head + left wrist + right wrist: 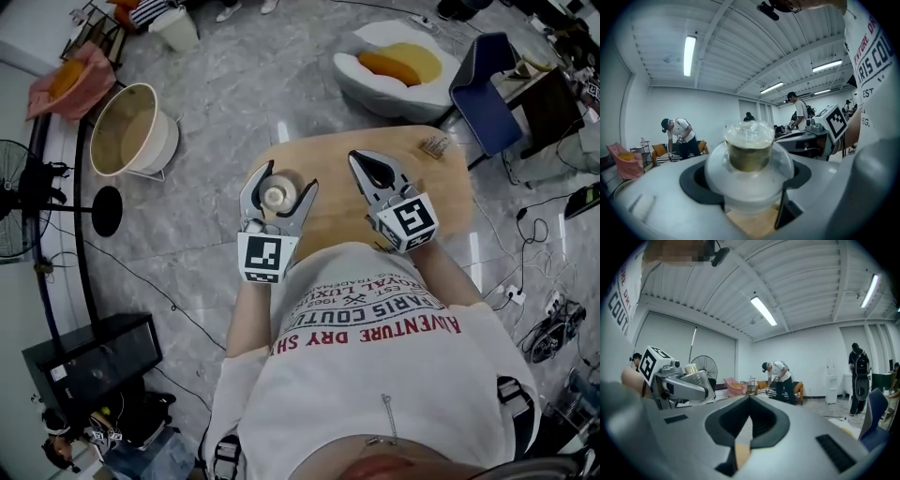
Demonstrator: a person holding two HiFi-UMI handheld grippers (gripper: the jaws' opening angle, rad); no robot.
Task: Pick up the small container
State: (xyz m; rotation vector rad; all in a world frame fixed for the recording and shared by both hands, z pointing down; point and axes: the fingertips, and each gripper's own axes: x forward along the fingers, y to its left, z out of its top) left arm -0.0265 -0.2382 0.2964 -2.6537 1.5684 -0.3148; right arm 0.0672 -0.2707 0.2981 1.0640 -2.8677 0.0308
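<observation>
The small container [278, 195] is a clear plastic tub with a domed lid and brownish contents. My left gripper [290, 177] is shut on it over the left part of the wooden table [450, 192]. In the left gripper view the container [749, 149] fills the space between the grey jaws of that gripper [751, 180]. The right gripper view shows the container [695, 370] held up off the table. My right gripper [360, 159] is shut with nothing in it, to the right of the left one. Its jaws meet in its own view [749, 403].
A small ridged object [433, 145] lies near the table's far right edge. On the floor stand a white round basket [131, 131], a fan [19, 202], a white seat with a yellow cushion [394, 64], a blue chair [487, 84] and a black box [94, 361].
</observation>
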